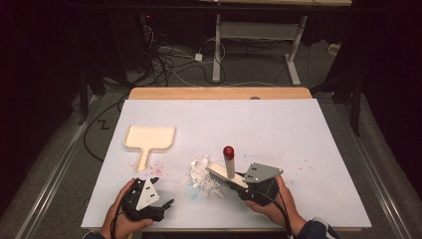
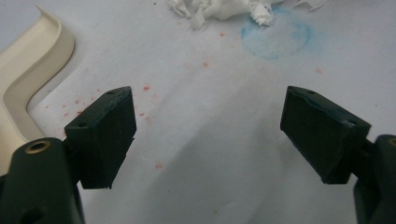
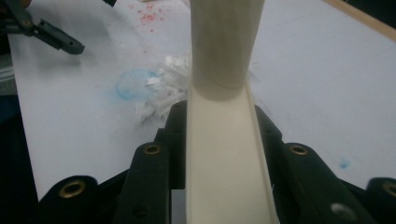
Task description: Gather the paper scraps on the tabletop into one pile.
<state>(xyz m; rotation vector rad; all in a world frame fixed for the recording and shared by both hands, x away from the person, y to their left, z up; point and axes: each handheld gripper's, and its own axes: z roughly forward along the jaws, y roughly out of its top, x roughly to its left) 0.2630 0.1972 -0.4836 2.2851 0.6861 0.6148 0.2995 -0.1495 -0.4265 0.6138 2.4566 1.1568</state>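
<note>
Two tools sit apart on the table [image 1: 298, 124]: a cream dustpan [image 1: 148, 138] toward its left edge, and a brush [image 1: 226, 172] pinched in the right gripper [image 1: 256, 185] near the front edge, bristles against the paper scraps [image 1: 201, 174], probably to sweep.

From the left gripper [image 2: 210, 135] view, its jaws stand spread and empty, beside the dustpan [image 2: 28, 70].

In the right gripper view, both jaws clamp the brush [image 3: 224, 154] handle, scraps [image 3: 163, 88] just ahead.
</note>
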